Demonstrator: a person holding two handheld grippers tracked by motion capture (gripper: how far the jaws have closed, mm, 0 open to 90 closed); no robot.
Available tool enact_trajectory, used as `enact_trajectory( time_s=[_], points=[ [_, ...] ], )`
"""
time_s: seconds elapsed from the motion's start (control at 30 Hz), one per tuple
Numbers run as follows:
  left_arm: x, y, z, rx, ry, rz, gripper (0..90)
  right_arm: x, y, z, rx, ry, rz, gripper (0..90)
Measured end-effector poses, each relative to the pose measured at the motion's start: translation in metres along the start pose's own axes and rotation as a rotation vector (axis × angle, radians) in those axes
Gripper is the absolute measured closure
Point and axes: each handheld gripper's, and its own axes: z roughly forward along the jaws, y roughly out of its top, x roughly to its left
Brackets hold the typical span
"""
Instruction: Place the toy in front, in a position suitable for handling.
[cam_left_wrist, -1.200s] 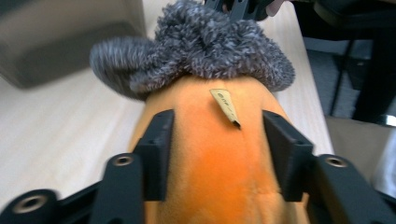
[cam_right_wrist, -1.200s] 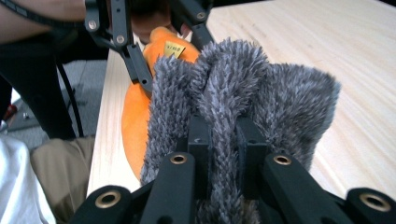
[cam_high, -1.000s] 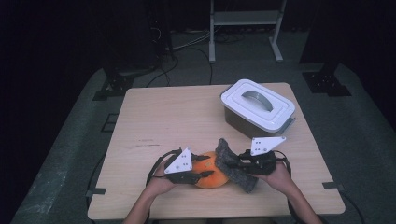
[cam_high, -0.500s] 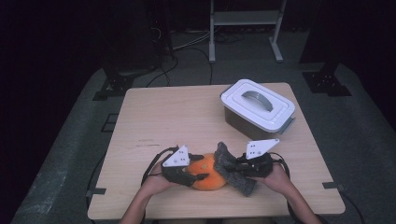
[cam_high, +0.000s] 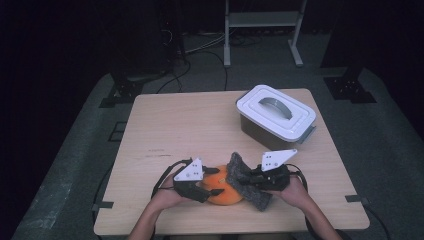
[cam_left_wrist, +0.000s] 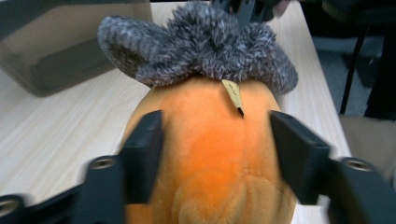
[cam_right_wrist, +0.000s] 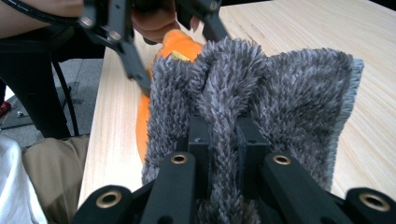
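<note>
An orange plush toy (cam_high: 223, 194) lies near the table's front edge with a grey fuzzy cloth (cam_high: 246, 187) draped over its right end. My left gripper (cam_high: 212, 189) comes in from the left. Its jaws have just been opening and stand open on either side of the orange plush toy (cam_left_wrist: 210, 154), which fills the gap between them. A small tan tag (cam_left_wrist: 233, 95) sticks out where the grey cloth (cam_left_wrist: 205, 46) meets the plush. My right gripper (cam_high: 251, 180) is shut on a fold of the grey cloth (cam_right_wrist: 289, 88), with the orange plush (cam_right_wrist: 180, 44) just beyond it.
A grey box with a white handled lid (cam_high: 275, 116) stands on the wooden table (cam_high: 185, 125) at the back right, and its wall (cam_left_wrist: 60, 51) shows behind the plush. A person's forearms come in from the front edge. Cables and a metal stand lie on the dark floor behind.
The left gripper's jaws have widened around the orange plush. The right gripper keeps its hold on the grey cloth, and both hands have barely shifted.
</note>
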Motion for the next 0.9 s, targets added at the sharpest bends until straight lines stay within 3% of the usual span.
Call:
enact_trajectory(
  time_s=[0.07,0.13,0.2,0.3,0.37,0.43,0.5,0.6,0.77,0.87,0.9],
  points=[
    [0.004,-0.001,-0.001,0.016,0.008,-0.037,17.8,-0.002,-0.002,-0.003,0.011,-0.012,0.001,78.9],
    [0.007,-0.005,-0.002,0.016,-0.001,-0.054,15.6,-0.006,-0.006,-0.007,0.015,-0.025,0.017,79.0],
    [0.008,-0.008,-0.001,0.005,-0.026,-0.072,21.4,-0.008,-0.009,-0.009,0.015,-0.031,0.021,78.9],
    [0.005,-0.007,-0.001,0.012,-0.001,-0.037,39.6,-0.006,-0.002,-0.012,0.01,-0.048,0.009,79.0],
    [0.005,-0.006,-0.002,0.008,0.012,-0.032,45.7,-0.002,0.004,-0.015,-0.018,-0.058,-0.005,79.0],
    [0.003,-0.003,0.0,0.002,0.023,-0.021,49.0,0.005,0.012,-0.014,-0.051,-0.039,-0.023,78.9],
    [0.002,-0.001,-0.001,0.007,0.031,-0.015,52.0,0.009,0.013,-0.008,-0.024,-0.046,-0.049,78.9],
    [0.004,0.0,-0.005,-0.007,0.038,-0.028,53.9,0.002,0.006,-0.009,-0.033,-0.046,-0.02,78.9],
    [0.006,0.004,-0.012,-0.018,0.057,-0.043,54.0,-0.003,0.0,-0.014,0.014,-0.093,-0.009,78.9],
    [0.004,0.011,-0.013,-0.023,0.067,-0.051,54.0,0.003,0.012,-0.019,-0.09,-0.069,-0.016,78.9],
    [0.004,0.012,-0.013,-0.028,0.067,-0.05,54.1,0.005,0.015,-0.017,-0.094,-0.064,-0.027,78.9]
  ],
)
